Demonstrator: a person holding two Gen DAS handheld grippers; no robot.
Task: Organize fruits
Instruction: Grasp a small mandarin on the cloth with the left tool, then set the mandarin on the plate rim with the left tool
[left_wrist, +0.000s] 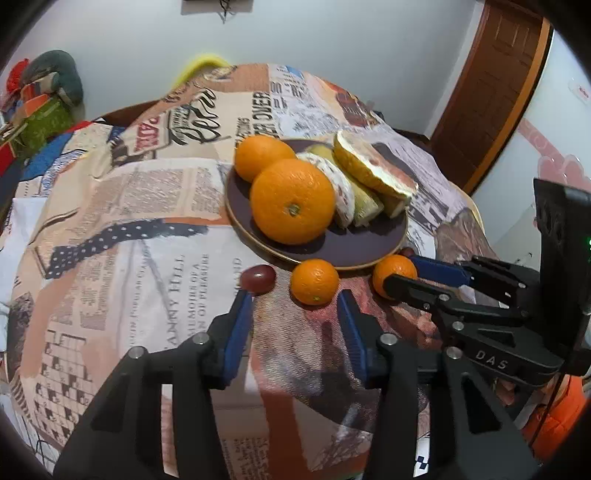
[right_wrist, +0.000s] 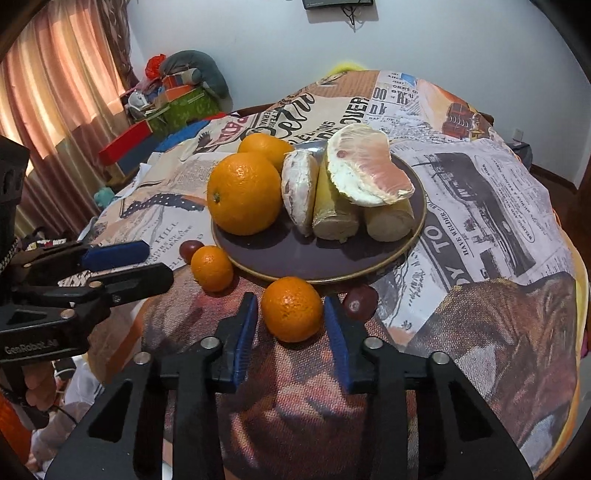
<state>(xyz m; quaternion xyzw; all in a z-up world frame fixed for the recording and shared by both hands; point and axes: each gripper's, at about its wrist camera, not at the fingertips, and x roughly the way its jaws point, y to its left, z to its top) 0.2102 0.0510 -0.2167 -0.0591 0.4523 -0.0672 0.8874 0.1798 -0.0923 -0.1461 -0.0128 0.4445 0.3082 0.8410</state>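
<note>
A dark purple plate (left_wrist: 351, 242) (right_wrist: 295, 260) holds two large oranges (left_wrist: 291, 201) (right_wrist: 243, 194) and several peeled pomelo pieces (left_wrist: 373, 168) (right_wrist: 369, 173). Two small tangerines lie on the cloth in front of it. My right gripper (right_wrist: 290, 300) (left_wrist: 400, 273) is shut on one tangerine (right_wrist: 291, 309) (left_wrist: 393, 271), its blue pads against both sides. My left gripper (left_wrist: 295, 295) (right_wrist: 159, 263) stands open, and the other tangerine (left_wrist: 314, 281) (right_wrist: 211, 267) lies just past its fingertips. A dark red grape (left_wrist: 257, 278) (right_wrist: 190, 249) touches the tip of its left finger. A second grape (right_wrist: 358, 301) lies right of my right gripper.
A newspaper-print cloth (left_wrist: 147, 206) (right_wrist: 480, 192) covers the round table, which drops away at its edges. Boxes and cushions (right_wrist: 177, 96) are piled at the back left beside a curtain (right_wrist: 55, 81). A wooden door (left_wrist: 491, 92) stands at the right.
</note>
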